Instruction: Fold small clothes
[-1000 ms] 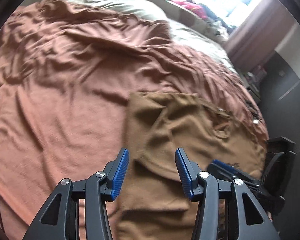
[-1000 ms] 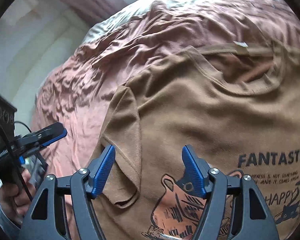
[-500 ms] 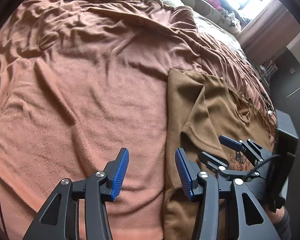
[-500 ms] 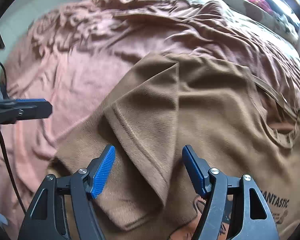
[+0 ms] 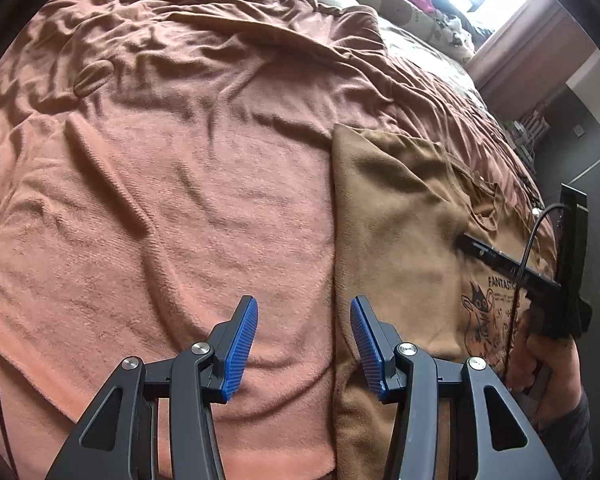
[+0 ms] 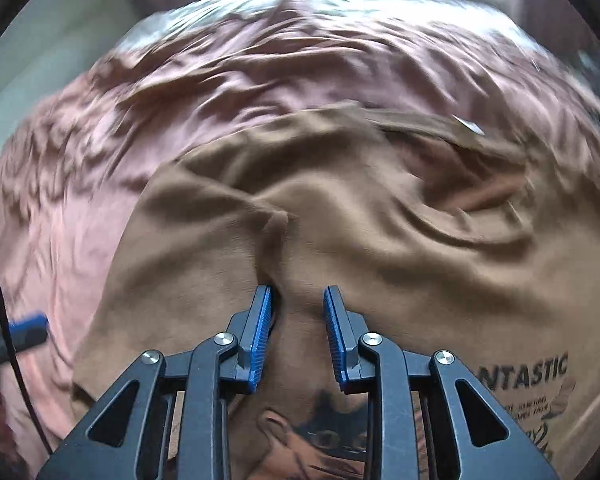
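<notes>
With the right gripper [image 6: 296,332] pinching a ridge of the soft brown printed T-shirt [image 6: 380,248] lying on the salmon fleece blanket [image 5: 180,200], and the left gripper [image 5: 303,344] wide apart, empty, the thin bunch may slip, spoiling the fold.

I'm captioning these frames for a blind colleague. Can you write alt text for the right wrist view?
The right gripper is closing its blue fingers around a raised fold of a brown T-shirt, which lies on a rumpled pink blanket. Part of a printed graphic and lettering shows at lower right; the picture is motion-blurred.
</notes>
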`<state>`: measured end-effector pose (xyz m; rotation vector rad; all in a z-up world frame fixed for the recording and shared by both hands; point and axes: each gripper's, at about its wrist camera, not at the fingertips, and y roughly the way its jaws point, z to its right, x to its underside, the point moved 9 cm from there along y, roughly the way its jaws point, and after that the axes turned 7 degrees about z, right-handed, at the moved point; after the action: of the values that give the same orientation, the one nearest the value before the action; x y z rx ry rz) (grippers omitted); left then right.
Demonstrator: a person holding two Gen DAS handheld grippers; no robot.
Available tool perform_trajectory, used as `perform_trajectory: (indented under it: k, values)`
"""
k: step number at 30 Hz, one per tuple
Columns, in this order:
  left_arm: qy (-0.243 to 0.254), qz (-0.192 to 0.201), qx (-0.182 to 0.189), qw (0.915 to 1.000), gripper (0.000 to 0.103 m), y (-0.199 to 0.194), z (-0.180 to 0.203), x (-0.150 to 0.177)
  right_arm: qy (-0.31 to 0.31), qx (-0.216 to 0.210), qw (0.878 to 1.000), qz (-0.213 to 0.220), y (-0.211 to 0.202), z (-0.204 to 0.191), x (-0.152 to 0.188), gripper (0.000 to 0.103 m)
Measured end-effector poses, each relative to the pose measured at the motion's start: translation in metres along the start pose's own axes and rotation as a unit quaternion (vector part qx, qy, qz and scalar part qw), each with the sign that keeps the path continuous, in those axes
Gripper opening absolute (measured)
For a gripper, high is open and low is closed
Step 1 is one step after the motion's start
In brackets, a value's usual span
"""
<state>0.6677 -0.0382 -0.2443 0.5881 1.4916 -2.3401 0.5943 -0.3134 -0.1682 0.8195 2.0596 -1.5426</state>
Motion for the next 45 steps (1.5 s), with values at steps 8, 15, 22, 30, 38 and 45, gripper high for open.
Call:
perform_trajectory:
  k: [8,15,22,30,38,45]
  values:
    - [0.009,-0.009,0.008,0.9999,0.050,0.003,0.009,0.012,0.054,-0.085,0.994,-0.030,0.011,0.004,0.004,0.032]
    - [0.038,-0.026,0.017,0.9988,0.050,0.007,0.022,0.022,0.047,-0.068,0.996,-0.018,0.025,0.009,-0.008,0.033]
    - [0.048,-0.039,-0.005,0.9981,0.050,0.016,0.016,0.030,0.044,-0.042,0.998,-0.006,0.005,0.019,0.000,0.000]
    - [0.078,-0.052,-0.080,0.9924,0.031,0.019,-0.008,0.036,0.049,-0.050,0.998,0.000,-0.014,0.025,-0.001,0.000]
    - [0.023,-0.003,-0.012,0.9997,0.032,-0.004,-0.001,0.015,0.026,-0.064,0.997,0.026,-0.014,0.024,-0.015,0.060]
    - [0.041,-0.007,-0.003,0.9991,0.032,0.014,0.024,0.018,0.021,-0.084,0.996,0.008,0.005,0.017,-0.013,0.063]
